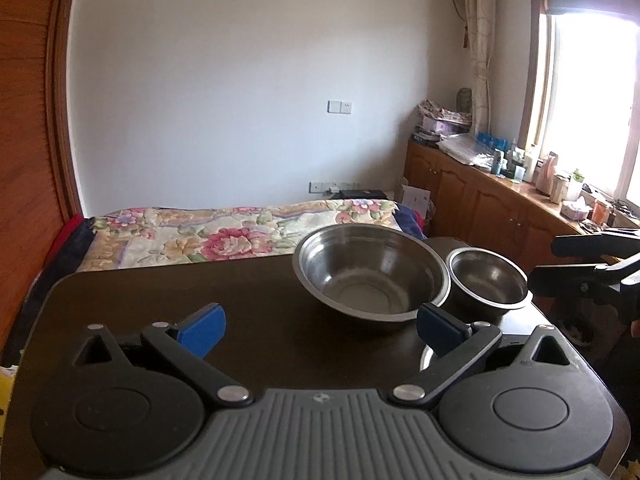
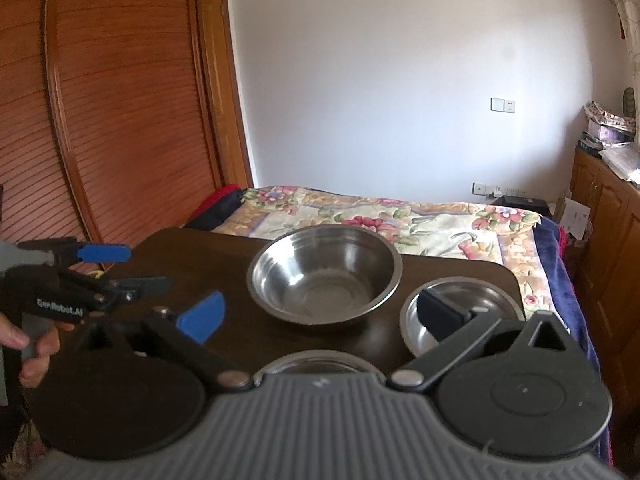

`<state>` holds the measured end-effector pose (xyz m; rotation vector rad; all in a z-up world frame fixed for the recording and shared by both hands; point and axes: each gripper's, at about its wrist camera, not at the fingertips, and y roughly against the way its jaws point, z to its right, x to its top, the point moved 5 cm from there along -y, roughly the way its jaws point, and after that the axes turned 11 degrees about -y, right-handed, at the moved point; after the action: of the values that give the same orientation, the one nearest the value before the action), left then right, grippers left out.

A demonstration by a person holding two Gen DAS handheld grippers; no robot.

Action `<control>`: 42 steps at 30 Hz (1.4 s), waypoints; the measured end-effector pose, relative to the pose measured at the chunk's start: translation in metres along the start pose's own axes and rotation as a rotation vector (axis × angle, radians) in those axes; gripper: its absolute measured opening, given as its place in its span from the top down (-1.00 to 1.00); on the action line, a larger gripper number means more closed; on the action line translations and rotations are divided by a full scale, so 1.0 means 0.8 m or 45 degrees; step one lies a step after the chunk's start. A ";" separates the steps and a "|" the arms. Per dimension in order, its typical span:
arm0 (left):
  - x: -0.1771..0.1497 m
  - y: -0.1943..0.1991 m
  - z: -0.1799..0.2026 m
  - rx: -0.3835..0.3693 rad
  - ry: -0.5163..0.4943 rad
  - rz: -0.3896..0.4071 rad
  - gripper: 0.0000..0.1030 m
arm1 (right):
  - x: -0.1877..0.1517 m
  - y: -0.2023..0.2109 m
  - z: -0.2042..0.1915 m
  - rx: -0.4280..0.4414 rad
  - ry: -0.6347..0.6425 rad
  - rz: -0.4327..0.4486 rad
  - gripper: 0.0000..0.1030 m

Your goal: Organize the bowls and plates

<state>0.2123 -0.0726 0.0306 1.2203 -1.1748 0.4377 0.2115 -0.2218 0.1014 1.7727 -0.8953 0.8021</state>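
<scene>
A dark tabletop (image 1: pixel 248 292) stands at the foot of a bed with a flowered cover (image 1: pixel 224 232). On it sit three steel vessels. The large steel bowl (image 2: pixel 324 276) rests upright toward the far middle of the tabletop, empty. Just beside it on the right, the small steel bowl (image 1: pixel 488 282) stands upright, its rim close to the large bowl's rim; whether the two rims touch cannot be told. A third steel dish (image 2: pixel 316 364) lies at the near edge of the tabletop, mostly hidden behind the body of the right tool, so only an arc of its rim shows.

The left hand-held gripper (image 1: pixel 320 328) is released, its blue pads spread wide with nothing between them, hovering over the near left part of the tabletop, short of the large bowl. In the right wrist view it appears at the left edge, held by a person's hand (image 2: pixel 36 344).

The right hand-held gripper (image 2: pixel 320 320) is also released, jaws wide apart and grasping nothing. Its right finger (image 2: pixel 440 316) overlaps the small bowl in the view, while its left blue pad (image 2: pixel 202 318) hangs over bare tabletop, left of the large bowl.

A wooden louvred door (image 2: pixel 120 120) stands at far left, a wooden cabinet (image 1: pixel 480 200) under the window at right.
</scene>
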 end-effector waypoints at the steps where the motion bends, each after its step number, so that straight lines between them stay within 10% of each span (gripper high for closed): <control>1: -0.002 -0.003 0.003 -0.020 0.000 -0.012 -1.00 | 0.000 -0.001 0.002 0.000 -0.002 -0.009 -0.98; 5: -0.011 -0.018 0.021 -0.111 -0.005 -0.062 -0.98 | -0.012 -0.006 0.012 -0.012 -0.009 -0.078 -0.97; 14: -0.030 -0.063 0.056 -0.202 0.012 -0.225 -0.21 | -0.054 -0.018 0.047 -0.057 -0.085 -0.234 -0.48; 42: 0.008 -0.110 0.006 -0.108 0.071 -0.170 -0.49 | -0.006 -0.060 0.039 -0.029 -0.036 -0.168 -0.45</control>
<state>0.2833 -0.1097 -0.0075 1.1971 -1.0471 0.3173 0.2535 -0.2372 0.0655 1.8069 -0.7939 0.6807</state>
